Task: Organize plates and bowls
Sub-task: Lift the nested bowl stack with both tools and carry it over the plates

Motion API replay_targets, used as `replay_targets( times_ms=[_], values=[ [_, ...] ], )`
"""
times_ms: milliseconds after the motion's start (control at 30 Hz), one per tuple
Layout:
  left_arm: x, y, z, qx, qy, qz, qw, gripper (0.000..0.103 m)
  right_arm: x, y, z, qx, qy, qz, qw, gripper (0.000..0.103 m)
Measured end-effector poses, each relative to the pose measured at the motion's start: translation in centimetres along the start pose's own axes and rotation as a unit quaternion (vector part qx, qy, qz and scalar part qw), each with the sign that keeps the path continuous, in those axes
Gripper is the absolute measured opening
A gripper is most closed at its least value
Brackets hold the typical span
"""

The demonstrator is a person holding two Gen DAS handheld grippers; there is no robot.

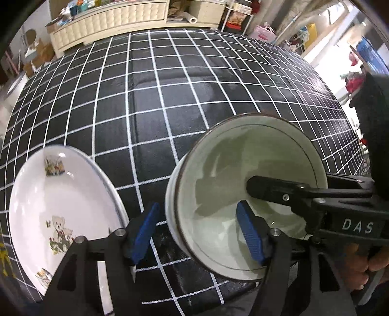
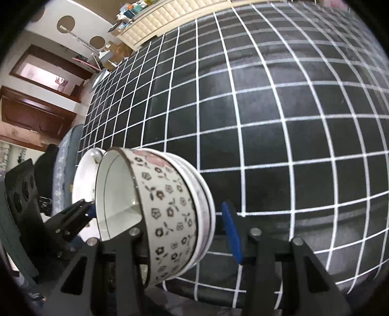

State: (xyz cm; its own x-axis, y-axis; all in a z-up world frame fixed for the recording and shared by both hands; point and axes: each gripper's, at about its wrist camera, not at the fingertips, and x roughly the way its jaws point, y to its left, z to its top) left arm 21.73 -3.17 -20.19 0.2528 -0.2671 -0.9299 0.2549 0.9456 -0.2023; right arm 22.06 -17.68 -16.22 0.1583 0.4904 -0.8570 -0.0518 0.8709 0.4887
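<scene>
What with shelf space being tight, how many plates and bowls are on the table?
Plate: 1
Bowls: 2 visible, a floral bowl nested in a pink-rimmed bowl; any more underneath cannot be told
Total: 3 visible

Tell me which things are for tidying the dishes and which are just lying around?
For the job:
flowery bowls
teddy-bear plate

Just lying about:
paper roll
cream cabinet
pink bag
checked tablecloth, which is only underneath
</scene>
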Motion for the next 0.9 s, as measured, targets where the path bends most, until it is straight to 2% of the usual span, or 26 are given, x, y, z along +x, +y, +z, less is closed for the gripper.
replay_targets(
  times_ms=[100, 200, 333, 733, 900],
  values=[
    [0.1, -0.3, 0.5, -0.009, 0.003, -0.018, 0.9998, 0.060, 0.0, 0.1, 0.1, 0.000, 0.000, -0.002, 1.000, 0.050],
    [0.0, -0.5, 0.6, -0.009, 0.000, -0.013, 0.9999, 0.059, 0.1, 0.4, 0.0, -0.007, 0.004, -0.006, 1.000, 0.047],
    [0.0, -0.6, 1.1, -0.014, 0.007, -0.016, 0.9997, 0.053, 0.1, 1.2, -0.1, -0.010, 0.005, -0.027, 1.000, 0.048],
    [-0.9, 0.4, 0.6, -0.054, 0.018, -0.009, 0.9983, 0.052, 0.0, 1.8, 0.6, 0.026, 0.021, -0.043, 0.999, 0.048],
    [-2.6, 0.5, 0.6, -0.058, 0.008, -0.006, 0.9982, 0.052, -1.1, 3.3, 1.0, 0.014, 0.013, -0.047, 0.999, 0.048]
  ],
)
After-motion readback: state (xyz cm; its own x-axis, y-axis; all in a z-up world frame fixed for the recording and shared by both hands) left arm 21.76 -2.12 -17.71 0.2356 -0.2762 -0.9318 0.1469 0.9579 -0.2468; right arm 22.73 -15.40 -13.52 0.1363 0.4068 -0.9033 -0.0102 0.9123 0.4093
